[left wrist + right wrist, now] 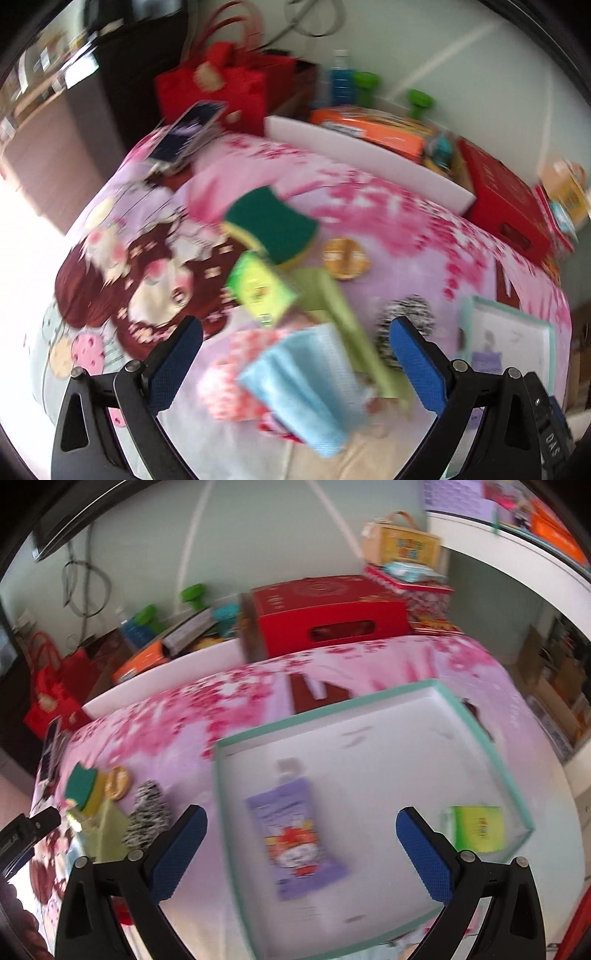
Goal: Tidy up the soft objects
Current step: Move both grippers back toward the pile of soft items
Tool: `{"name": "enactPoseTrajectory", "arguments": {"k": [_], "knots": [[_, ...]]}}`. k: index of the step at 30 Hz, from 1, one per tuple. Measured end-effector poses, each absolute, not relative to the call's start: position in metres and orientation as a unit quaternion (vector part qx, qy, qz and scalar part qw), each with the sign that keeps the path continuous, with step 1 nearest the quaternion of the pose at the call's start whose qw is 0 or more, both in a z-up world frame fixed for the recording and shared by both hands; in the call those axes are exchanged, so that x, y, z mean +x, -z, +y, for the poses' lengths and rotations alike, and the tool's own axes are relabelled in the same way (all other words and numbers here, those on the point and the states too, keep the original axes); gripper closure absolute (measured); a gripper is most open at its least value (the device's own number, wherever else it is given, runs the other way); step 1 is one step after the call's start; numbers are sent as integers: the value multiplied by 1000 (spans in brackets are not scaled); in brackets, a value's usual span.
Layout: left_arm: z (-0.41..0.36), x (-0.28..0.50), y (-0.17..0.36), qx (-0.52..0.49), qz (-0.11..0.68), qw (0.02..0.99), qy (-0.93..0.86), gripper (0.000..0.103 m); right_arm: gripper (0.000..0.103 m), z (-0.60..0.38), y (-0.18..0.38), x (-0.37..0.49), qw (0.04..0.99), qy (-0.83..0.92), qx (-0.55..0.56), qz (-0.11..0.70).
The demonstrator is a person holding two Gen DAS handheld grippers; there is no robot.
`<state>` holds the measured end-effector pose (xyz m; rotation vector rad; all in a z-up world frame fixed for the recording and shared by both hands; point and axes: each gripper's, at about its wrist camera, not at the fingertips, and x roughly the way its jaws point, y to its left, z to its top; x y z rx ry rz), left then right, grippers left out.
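My left gripper (295,365) is open and empty above a blue cloth (303,387) on the pink blanket (388,221). Around it lie a green cloth (343,314), a green-yellow packet (260,284), a green and yellow sponge (273,225), a round brown pad (345,258) and a zebra-striped roll (406,321). My right gripper (301,853) is open and empty above a shallow teal-rimmed white box (491,738). In the box lie a purple pouch (295,834) and a green packet (478,827). The sponge (81,782) and the striped roll (147,812) show left of the box.
A red box (328,613) and stacked boxes stand behind the bed. A white board (369,158), an orange package (369,129), a red bag (214,88) and a phone-like object (188,129) are at the far side. The box's corner (509,332) lies right of the left gripper.
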<state>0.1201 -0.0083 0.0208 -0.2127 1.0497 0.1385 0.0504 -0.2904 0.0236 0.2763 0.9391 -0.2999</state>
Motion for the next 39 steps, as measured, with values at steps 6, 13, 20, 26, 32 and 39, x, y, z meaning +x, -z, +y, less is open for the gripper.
{"name": "enactPoseTrajectory", "arguments": {"k": [6, 13, 20, 26, 32, 39], "knots": [[17, 112, -6, -131, 514, 844, -85, 2, 0, -237, -21, 63, 879, 75, 111, 458], [30, 102, 3, -175, 513, 837, -73, 2, 0, -189, -14, 68, 885, 8, 99, 455], [42, 97, 9, -208, 511, 831, -72, 2, 0, -177, -13, 69, 893, -25, 97, 438], [40, 99, 11, -195, 518, 830, -73, 2, 0, -166, -17, 68, 908, -6, 24, 419], [36, 100, 12, -198, 526, 825, -57, 2, 0, -158, -21, 62, 916, -18, 29, 399], [37, 101, 15, -215, 539, 813, -48, 2, 0, -158, -18, 64, 915, -45, 38, 398]]}}
